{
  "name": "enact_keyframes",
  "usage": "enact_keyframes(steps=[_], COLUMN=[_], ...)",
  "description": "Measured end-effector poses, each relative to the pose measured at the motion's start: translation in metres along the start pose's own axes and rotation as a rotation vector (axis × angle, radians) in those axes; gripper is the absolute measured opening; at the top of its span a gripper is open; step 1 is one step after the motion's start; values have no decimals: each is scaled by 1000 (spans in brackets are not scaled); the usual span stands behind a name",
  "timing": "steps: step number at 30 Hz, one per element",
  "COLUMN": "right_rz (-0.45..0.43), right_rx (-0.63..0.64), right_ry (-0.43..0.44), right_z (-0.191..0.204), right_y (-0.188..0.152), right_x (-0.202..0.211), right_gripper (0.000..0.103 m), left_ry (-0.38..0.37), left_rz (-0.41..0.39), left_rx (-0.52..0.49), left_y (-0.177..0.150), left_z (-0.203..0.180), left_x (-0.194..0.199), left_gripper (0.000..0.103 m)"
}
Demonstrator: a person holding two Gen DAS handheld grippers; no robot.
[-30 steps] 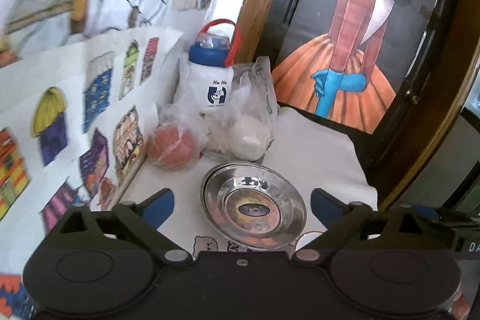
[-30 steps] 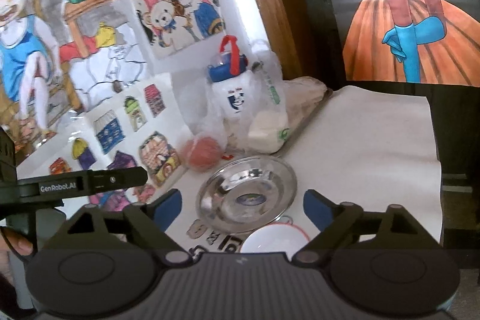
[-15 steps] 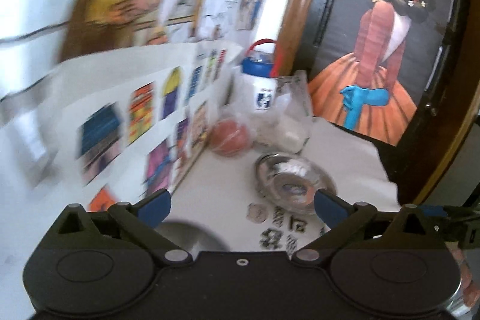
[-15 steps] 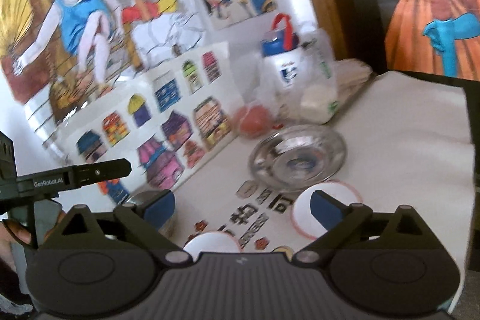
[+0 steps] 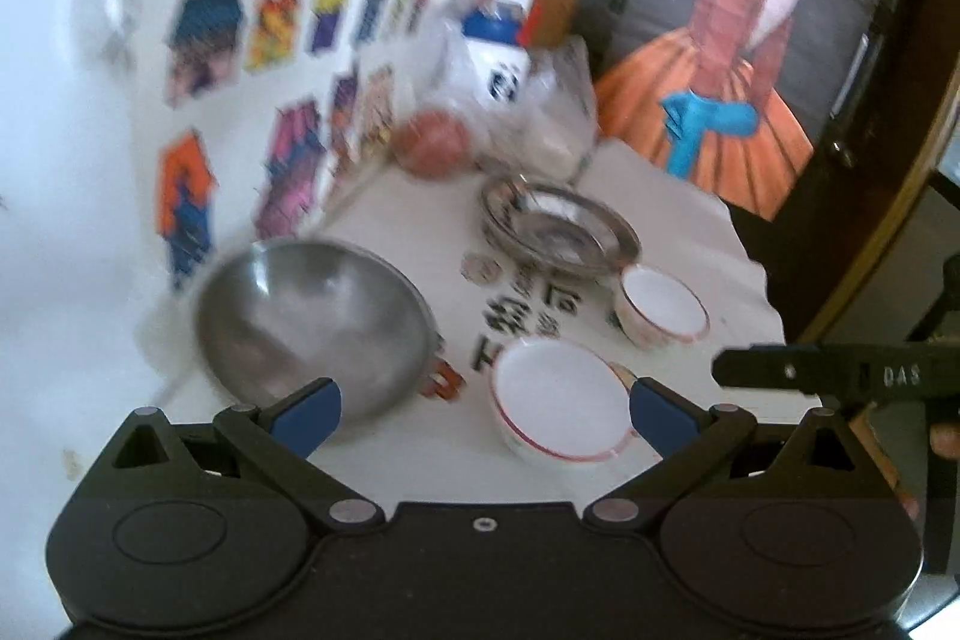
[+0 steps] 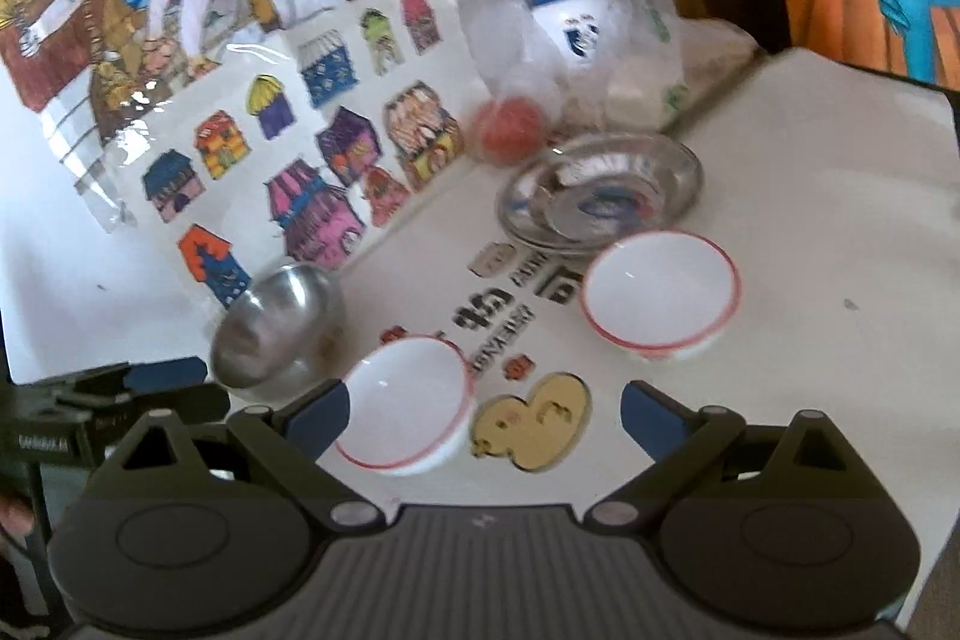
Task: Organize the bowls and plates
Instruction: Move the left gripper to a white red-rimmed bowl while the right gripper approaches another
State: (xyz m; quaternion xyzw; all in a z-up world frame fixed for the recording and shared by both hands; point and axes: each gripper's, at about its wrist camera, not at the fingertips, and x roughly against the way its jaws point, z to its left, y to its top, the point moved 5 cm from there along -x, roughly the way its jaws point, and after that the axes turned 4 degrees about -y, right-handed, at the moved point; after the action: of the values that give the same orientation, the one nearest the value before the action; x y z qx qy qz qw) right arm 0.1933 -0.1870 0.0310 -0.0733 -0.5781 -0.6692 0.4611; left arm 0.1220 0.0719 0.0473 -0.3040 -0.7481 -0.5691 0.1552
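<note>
Through the left wrist camera we see our left gripper (image 5: 483, 409) with its blue-tipped fingers spread wide apart, gripping nothing. A steel bowl (image 5: 312, 325) sits on the white cloth (image 5: 420, 454) just ahead of the left finger, which overlaps its near rim in the view; whether they touch we cannot tell. A white bowl with a red rim (image 5: 561, 400) lies between the fingertips, closer to the right one. Beyond it, a second white bowl (image 5: 663, 310) stands nearer the cloth's right edge, just in front of a stack of steel plates (image 5: 558, 232). Behind the plates are a red ball in a clear bag (image 5: 435, 142) and a white bottle with a blue lid (image 5: 501, 58). The view is blurred.

Through the right wrist camera our right gripper (image 6: 483, 415) is likewise wide open and empty. One white bowl (image 6: 408, 403) rests right by its left fingertip, beside a yellow duck picture (image 6: 531, 427) printed on the cloth (image 6: 840, 340). The steel bowl (image 6: 276, 334) lies further left, near the left gripper (image 6: 144, 388) at the frame's edge. The other white bowl (image 6: 660, 295) sits ahead and slightly right, just before the steel plates (image 6: 600, 196).
</note>
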Motion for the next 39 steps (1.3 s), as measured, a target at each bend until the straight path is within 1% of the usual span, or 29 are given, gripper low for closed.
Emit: enact_keyframes(steps=[5, 8, 11, 13, 17, 22, 24, 26, 29, 31, 32, 34, 35, 38, 39], right_rz=[23, 44, 61, 69, 79, 101, 109, 114, 128, 138, 144, 149, 150, 158, 160], right_rx=[-26, -41, -45, -49, -49, -49, -49, -44, -42, -41, -42, -41, -42, -43, -44], right_ry=[1, 21, 38, 51, 69, 82, 90, 93, 99, 100, 101, 101, 102, 107, 106], right_z=[-13, -15, -12, -10, -8, -6, -5, -4, -1, 0, 0, 1, 2, 4, 4], right_y=[-5, -6, -4, -2, 3, 5, 6, 6, 7, 6, 5, 4, 4, 3, 3], right_x=[-5, -13, -23, -30, -41, -54, -58, -61, -66, -69, -70, -72, -73, -75, -76], right_gripper=[99, 98, 94, 93, 92, 86, 84, 81, 74, 65, 64, 57, 56, 46, 38], left_ry=[7, 4, 5, 7, 16, 14, 9, 13, 10, 3, 2, 5, 4, -4, -5], left_rz=[42, 54, 64, 71, 69, 91, 92, 90, 93, 102, 103, 100, 100, 104, 104], left_rx=[-8, 8, 36, 49, 89, 161, 187, 207, 241, 258, 262, 272, 280, 289, 291], left_y=[-9, -10, -12, -14, -15, -20, -21, -21, -21, -22, -23, -22, -22, -22, -22], left_z=[-7, -6, -5, -6, -3, 2, 5, 7, 10, 11, 11, 11, 11, 11, 11], left_x=[-22, -33, -39, -42, -46, -57, -59, -61, -66, -69, -71, -73, -74, -78, -79], left_gripper=[102, 102, 100, 97, 95, 85, 84, 81, 74, 63, 59, 49, 47, 38, 32])
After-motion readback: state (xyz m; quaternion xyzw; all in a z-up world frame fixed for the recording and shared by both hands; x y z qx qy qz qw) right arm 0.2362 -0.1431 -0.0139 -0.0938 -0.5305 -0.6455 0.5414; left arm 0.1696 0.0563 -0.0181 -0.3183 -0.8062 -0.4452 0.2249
